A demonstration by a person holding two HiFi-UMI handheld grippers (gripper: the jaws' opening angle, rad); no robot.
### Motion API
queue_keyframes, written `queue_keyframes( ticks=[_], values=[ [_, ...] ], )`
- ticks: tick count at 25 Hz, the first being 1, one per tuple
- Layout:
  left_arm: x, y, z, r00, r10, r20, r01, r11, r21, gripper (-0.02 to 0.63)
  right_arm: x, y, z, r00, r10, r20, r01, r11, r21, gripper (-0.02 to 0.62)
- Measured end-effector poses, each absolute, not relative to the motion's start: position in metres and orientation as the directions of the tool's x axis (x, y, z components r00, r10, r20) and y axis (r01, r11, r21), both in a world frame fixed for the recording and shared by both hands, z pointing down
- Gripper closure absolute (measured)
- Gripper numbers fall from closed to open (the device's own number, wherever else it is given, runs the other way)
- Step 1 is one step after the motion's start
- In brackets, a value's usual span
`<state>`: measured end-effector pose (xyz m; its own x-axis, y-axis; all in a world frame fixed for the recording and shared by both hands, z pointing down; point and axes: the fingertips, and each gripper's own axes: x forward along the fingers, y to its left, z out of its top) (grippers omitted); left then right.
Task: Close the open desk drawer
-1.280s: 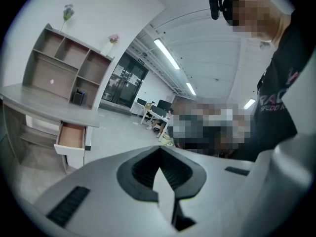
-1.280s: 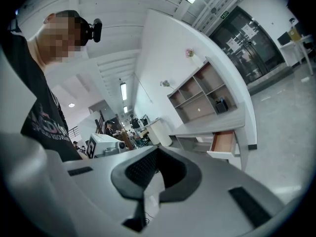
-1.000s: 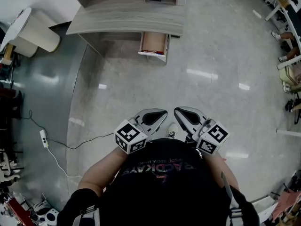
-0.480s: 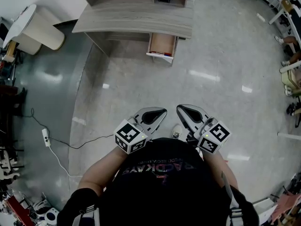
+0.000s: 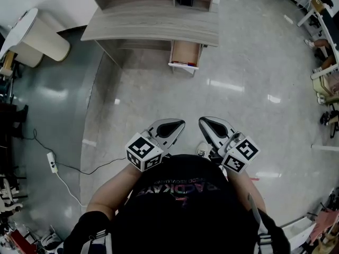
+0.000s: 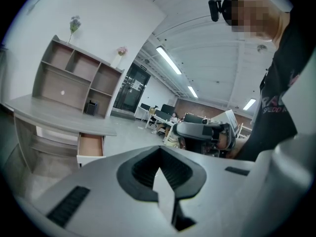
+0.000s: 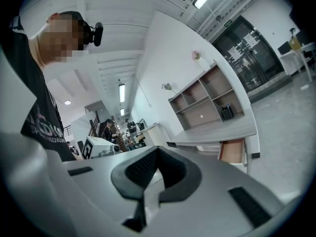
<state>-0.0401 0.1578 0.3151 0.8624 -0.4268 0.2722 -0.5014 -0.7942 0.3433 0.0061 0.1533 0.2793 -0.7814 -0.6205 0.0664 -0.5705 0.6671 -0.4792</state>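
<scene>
The table [image 5: 153, 25] and the open drawer [image 5: 186, 54] under its right end sit a little nearer than before (still well apart from both tools). The left tool [image 5: 179, 127] and the right tool [image 5: 203, 125] are each closed, empty.

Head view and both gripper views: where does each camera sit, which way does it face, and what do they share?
Head view: on the person's head, looking steeply down at the floor, desk and open drawer; shows torso, left gripper, right gripper.
Left gripper view: rides the left gripper, looks along its shut jaws toward the desk; torso at right.
Right gripper view: rides the right gripper, looks along its shut jaws; desk at right, torso at left.
Shared: all three show the open drawer.
</scene>
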Motion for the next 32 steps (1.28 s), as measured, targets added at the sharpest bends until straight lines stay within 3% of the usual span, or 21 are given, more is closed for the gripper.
queue_keyframes(
  ticks=[21, 32],
  values=[
    [-0.124, 0.139, 0.318, 0.907, -0.345, 0.241, -0.416, -0.826, 0.381, 0.595, -0.066, 0.142, 0.282, -0.669, -0.736, 0.103, -0.68, 0.551, -0.485, 0.584],
    [-0.147, 0.136, 0.307, 0.899, -0.379, 0.22, -0.436, -0.824, 0.363, 0.595, -0.074, 0.134, 0.278, -0.655, -0.747, 0.111, -0.698, 0.542, -0.468, 0.583]
  ],
)
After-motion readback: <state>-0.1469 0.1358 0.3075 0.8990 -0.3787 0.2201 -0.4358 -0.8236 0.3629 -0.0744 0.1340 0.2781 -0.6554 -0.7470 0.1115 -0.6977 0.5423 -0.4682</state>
